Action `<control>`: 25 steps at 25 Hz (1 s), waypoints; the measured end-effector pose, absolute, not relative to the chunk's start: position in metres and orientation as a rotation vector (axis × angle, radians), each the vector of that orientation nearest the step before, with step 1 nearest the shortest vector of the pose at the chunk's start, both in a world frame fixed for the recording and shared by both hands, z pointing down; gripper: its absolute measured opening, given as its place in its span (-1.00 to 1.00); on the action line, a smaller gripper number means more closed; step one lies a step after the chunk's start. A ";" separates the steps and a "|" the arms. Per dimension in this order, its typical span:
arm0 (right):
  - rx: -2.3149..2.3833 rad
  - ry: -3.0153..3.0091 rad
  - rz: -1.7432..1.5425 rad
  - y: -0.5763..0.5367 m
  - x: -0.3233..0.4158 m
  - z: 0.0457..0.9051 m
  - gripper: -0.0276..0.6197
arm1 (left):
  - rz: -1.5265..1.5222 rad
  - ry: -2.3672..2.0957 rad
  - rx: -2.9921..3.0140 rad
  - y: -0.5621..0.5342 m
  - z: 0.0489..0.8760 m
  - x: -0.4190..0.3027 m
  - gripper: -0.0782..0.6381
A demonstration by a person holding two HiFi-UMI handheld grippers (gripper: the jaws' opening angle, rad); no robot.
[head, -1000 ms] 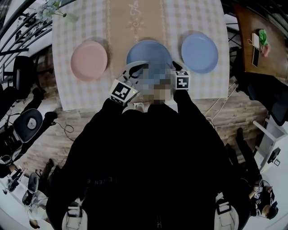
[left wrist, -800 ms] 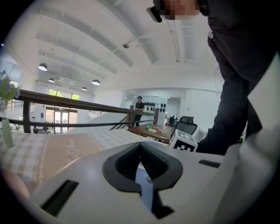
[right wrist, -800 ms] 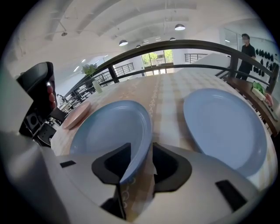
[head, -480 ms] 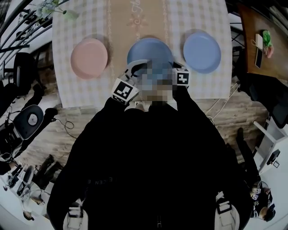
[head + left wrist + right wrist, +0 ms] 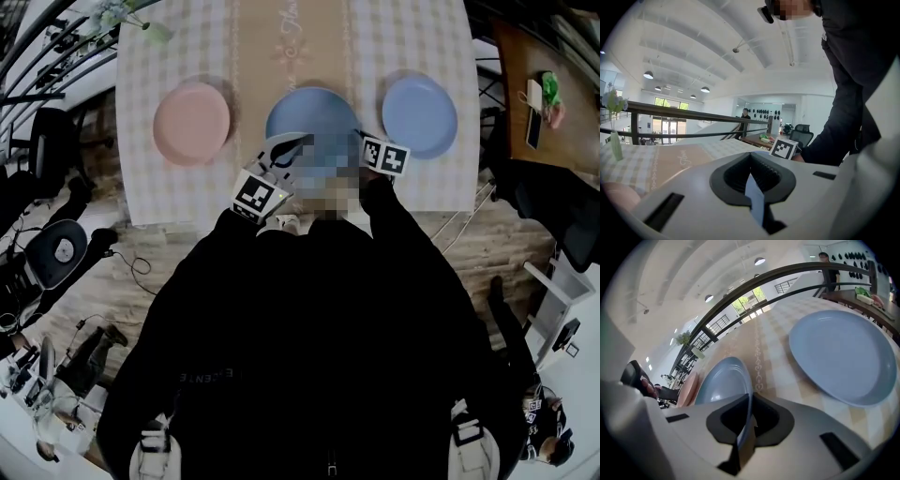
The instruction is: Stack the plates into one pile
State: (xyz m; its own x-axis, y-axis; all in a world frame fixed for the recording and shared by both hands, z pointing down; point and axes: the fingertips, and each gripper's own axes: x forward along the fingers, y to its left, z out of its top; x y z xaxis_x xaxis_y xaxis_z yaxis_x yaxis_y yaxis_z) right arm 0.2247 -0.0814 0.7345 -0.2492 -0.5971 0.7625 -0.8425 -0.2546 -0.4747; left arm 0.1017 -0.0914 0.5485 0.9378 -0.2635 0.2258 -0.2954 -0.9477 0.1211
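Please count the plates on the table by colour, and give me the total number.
Pink plate: 1
Blue: 2, the middle plate and the right plate
Total: 3 plates

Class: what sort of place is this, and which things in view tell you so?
Probably an open-plan office or lab on an upper floor, with a table dressed for dining. The clues: a railing, an office chair and round ceiling lights.
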 end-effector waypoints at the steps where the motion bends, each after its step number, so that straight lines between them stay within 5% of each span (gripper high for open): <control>1: 1.760 -1.747 1.519 -0.081 0.225 0.734 -0.85 | 0.311 -0.432 2.938 -0.091 0.548 0.099 -0.73; 25: 1.821 -1.839 1.655 -0.112 0.180 0.689 -0.83 | 0.232 -0.676 2.944 -0.107 0.517 0.008 -0.73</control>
State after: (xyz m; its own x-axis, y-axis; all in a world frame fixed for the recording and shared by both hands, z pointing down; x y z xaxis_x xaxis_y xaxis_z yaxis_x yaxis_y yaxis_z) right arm 0.1796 -0.1122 0.6888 -0.2957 -0.6716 0.6793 -0.7462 -0.2816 -0.6032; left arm 0.0084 -0.1065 0.5173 0.8890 -0.4238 0.1732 -0.4409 -0.8945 0.0743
